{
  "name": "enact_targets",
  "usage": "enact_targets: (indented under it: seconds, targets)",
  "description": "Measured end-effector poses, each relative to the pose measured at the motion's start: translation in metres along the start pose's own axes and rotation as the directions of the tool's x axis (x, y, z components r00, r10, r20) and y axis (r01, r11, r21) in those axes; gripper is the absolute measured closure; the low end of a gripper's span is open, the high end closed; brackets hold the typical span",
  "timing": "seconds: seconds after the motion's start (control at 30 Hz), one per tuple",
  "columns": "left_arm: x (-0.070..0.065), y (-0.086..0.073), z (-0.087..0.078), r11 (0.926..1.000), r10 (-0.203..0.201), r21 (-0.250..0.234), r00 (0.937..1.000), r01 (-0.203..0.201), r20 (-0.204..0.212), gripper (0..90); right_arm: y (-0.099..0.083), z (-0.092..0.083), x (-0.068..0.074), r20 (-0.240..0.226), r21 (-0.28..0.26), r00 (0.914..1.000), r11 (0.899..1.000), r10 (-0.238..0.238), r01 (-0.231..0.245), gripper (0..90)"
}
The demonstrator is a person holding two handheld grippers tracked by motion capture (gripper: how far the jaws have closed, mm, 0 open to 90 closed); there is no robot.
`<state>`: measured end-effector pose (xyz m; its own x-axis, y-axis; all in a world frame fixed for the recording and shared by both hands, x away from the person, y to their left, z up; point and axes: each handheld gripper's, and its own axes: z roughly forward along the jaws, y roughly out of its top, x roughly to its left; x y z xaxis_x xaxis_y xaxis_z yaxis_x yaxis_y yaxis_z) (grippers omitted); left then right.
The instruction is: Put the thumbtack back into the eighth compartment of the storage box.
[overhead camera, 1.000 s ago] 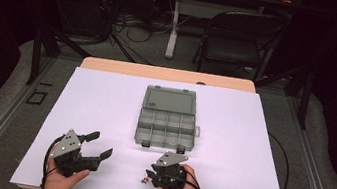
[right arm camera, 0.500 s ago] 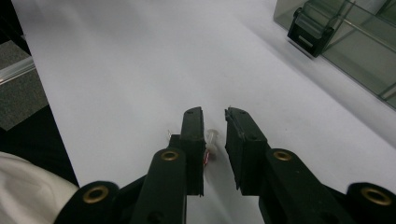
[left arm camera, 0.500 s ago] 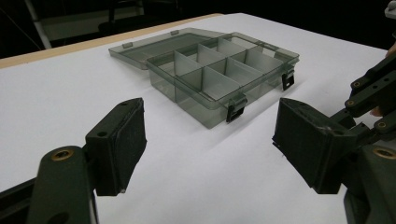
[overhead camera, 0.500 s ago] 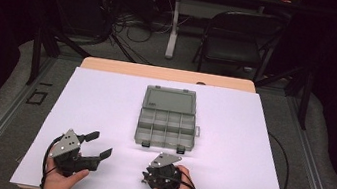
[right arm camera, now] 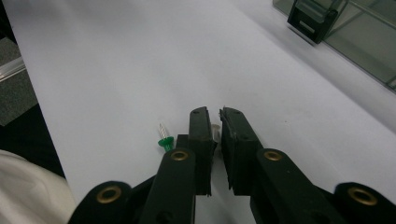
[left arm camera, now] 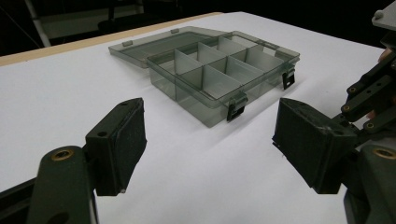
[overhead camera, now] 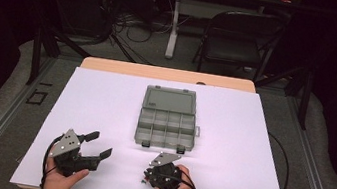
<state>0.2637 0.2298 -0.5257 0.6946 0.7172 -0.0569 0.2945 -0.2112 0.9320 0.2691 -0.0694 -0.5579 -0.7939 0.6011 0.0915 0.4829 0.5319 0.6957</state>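
A clear grey compartment box lies open mid-table, its lid flat behind it; the left gripper view shows the box with bare compartments. My left gripper rests near the front edge, left of the box, jaws wide open with nothing between them. My right gripper sits just in front of the box, pointing down at the sheet. Its jaws are almost together on a small whitish pushpin. A green pushpin lies on the sheet just beside the left jaw.
The white sheet covers most of the table; a strip of wood shows at the far edge. The box's black latches face the grippers. A chair and cables stand on the floor beyond the table.
My right gripper has shifted slightly to the left and tipped lower toward the sheet. The left gripper and the box have stayed put.
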Motion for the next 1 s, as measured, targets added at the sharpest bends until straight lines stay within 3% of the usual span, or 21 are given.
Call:
enact_targets:
  seconds: [0.6, 1.0]
  targets:
    - [0.001, 0.0, 0.0, 1.0, -0.001, 0.003, 1.0, 0.001, -0.002, 25.0, 0.0, 0.0, -0.002, -0.005, -0.003, 0.9999, 1.0, 0.015, -0.015, 83.4]
    - [0.001, 0.0, 0.0, 1.0, -0.006, 0.004, 1.0, 0.006, -0.002, 25.1, 0.004, -0.017, -0.006, -0.014, -0.063, 0.9992, 0.997, 0.037, -0.038, 83.5]
